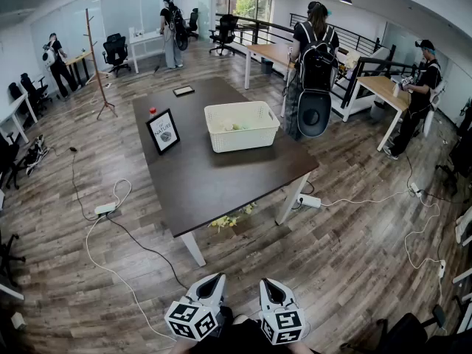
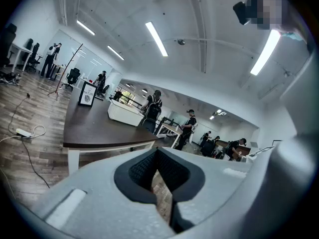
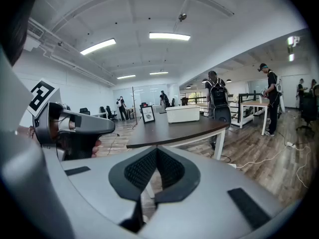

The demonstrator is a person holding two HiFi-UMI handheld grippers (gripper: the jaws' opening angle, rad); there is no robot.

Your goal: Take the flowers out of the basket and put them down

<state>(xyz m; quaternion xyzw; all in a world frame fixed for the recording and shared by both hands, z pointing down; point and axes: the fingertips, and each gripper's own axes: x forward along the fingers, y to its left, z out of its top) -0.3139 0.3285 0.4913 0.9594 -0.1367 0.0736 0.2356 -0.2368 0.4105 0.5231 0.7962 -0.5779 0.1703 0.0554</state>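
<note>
A white slatted basket stands on the dark table, with pale yellow-green flowers just visible inside it. My left gripper and right gripper hang side by side low in the head view, well short of the table's near corner. Both are shut with nothing between the jaws. From the left gripper the basket shows far off on the tabletop. The right gripper also faces the basket from a distance.
A framed picture, a small red object and a tablet share the table. Yellow flowers lie on the floor under its near edge. A person with a backpack stands behind the table's right side. Cables run across the floor at left.
</note>
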